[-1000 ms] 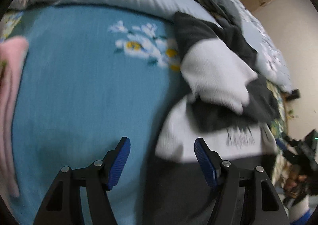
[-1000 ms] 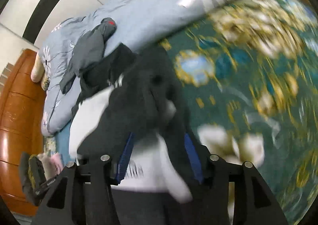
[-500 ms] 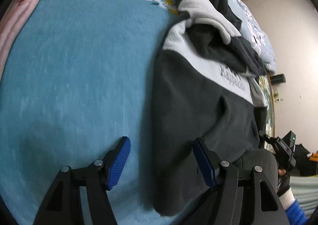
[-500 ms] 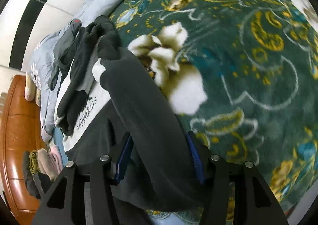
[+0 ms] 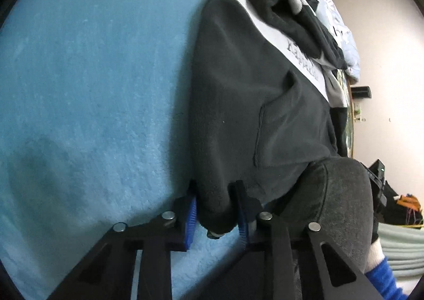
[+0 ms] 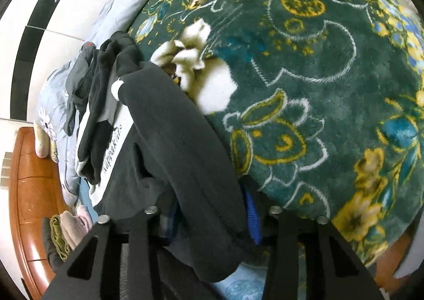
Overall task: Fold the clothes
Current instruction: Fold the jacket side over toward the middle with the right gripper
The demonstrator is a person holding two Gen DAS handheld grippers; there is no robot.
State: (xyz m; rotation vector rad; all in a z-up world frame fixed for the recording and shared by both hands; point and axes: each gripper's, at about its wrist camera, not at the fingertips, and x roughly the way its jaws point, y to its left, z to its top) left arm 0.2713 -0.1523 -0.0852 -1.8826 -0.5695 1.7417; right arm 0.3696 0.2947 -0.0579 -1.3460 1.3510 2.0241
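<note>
I have the dark fleece sweatshirt (image 5: 251, 104) spread from 6 toward 1 o'clock. The left gripper (image 5: 217, 216) jaws are closing on its hem corner; the right gripper (image 6: 212, 220) jaws are closing around the sleeve (image 6: 185, 141). I should confirm full pad bite, then lift both evenly.

Two hand-held black grippers with blue-padded fingers

The left gripper (image 5: 217, 210) has matte black, angular arms with triangular cut-outs, round silver screw heads at the joints and ribbed bright blue pads (image 5: 191, 216) on the inner faces of its fingers. The right gripper (image 6: 212, 216) is built the same way: black struts with triangular openings, four silver screw heads and blue pads (image 6: 251, 216). In the left wrist view, a white cuff above a blue sleeve (image 5: 381, 274) shows at the lower right.
</note>
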